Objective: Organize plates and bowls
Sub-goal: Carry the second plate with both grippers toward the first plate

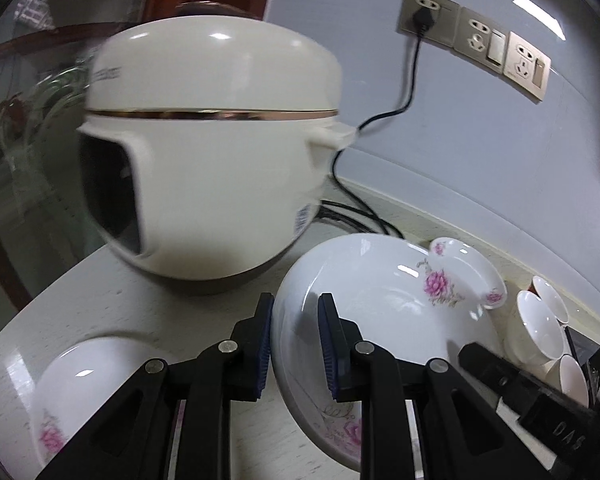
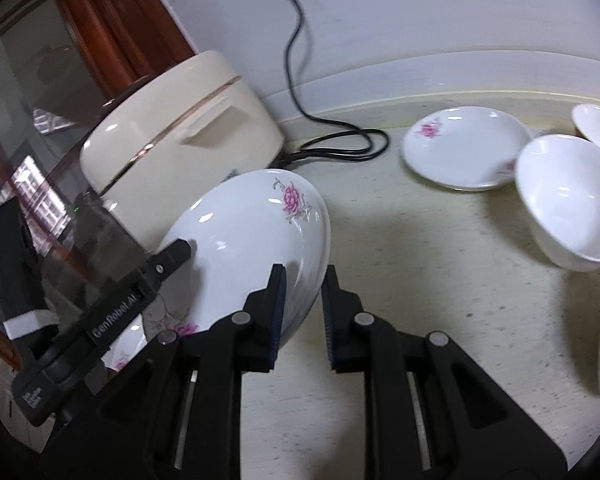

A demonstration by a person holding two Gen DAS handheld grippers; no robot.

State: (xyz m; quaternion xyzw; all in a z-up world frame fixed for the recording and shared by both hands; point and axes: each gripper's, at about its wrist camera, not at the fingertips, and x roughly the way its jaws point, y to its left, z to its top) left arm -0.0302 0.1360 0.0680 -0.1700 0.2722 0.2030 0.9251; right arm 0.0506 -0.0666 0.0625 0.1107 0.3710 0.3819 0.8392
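A large white plate with pink flowers (image 1: 380,300) is held tilted above the counter. My left gripper (image 1: 296,340) is shut on its left rim. My right gripper (image 2: 302,312) is shut on its opposite rim; the plate (image 2: 244,248) fills the middle of the right wrist view. The right gripper's black body (image 1: 540,408) shows at the lower right of the left wrist view. A second flowered plate (image 1: 72,392) lies on the counter below the left gripper. A smaller flowered plate (image 2: 464,148) lies at the back. White bowls (image 2: 568,200) stand to its right.
A cream rice cooker (image 1: 212,160) stands close behind the held plate, its black cord (image 2: 336,140) coiled on the counter by the wall. Wall sockets (image 1: 476,36) are above. A glass cabinet door with a wooden frame (image 2: 100,20) is at the left.
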